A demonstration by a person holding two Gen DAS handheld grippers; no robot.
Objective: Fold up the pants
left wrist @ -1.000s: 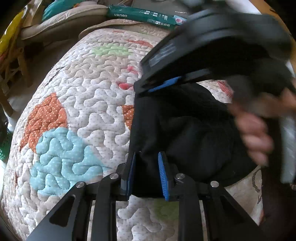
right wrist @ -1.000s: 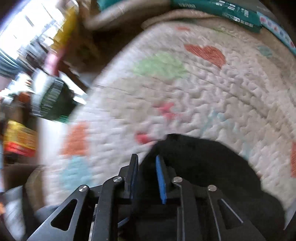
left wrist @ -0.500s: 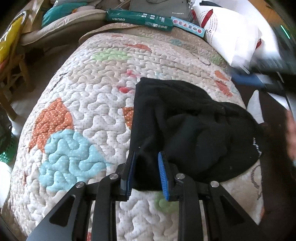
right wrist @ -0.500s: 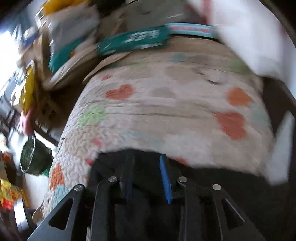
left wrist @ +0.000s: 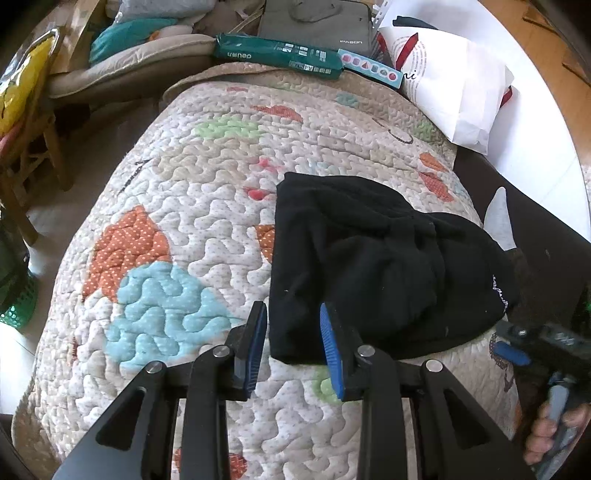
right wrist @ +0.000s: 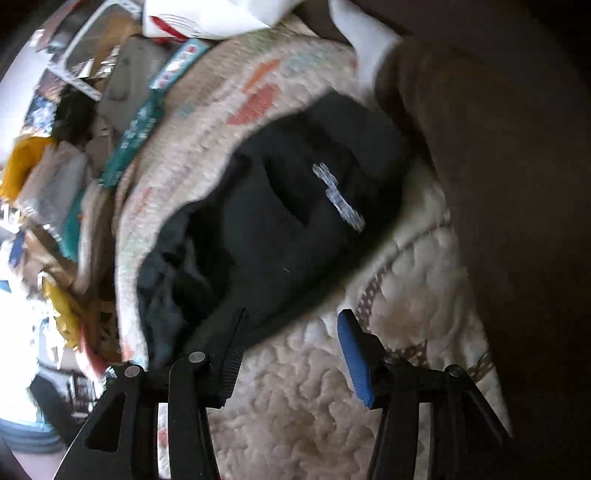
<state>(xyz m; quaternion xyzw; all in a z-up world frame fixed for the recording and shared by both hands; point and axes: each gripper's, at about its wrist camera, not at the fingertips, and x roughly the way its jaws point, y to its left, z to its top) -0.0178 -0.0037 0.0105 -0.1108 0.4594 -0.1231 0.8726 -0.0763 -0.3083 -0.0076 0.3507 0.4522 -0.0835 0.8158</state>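
The black pants (left wrist: 373, 262) lie folded in a compact bundle on the quilted bedspread (left wrist: 192, 206). My left gripper (left wrist: 293, 345) is open, its blue pads on either side of the bundle's near left corner, not pinching it. My right gripper (right wrist: 291, 343) is open and empty, just off the bundle's edge; the pants (right wrist: 295, 206) show a small white label there. The right gripper (left wrist: 535, 350) also shows at the lower right of the left wrist view, held in a hand.
A green box (left wrist: 277, 55), a grey bag (left wrist: 314, 18) and a white paper bag (left wrist: 454, 81) lie at the bed's far end. A wooden chair (left wrist: 29, 155) with cushions stands to the left. A dark brown surface (right wrist: 498, 166) borders the bed on the right.
Both grippers have let go of the pants and opened. The right gripper swung away from the far corner to the bundle's right side. The bundle now rests on the quilt.
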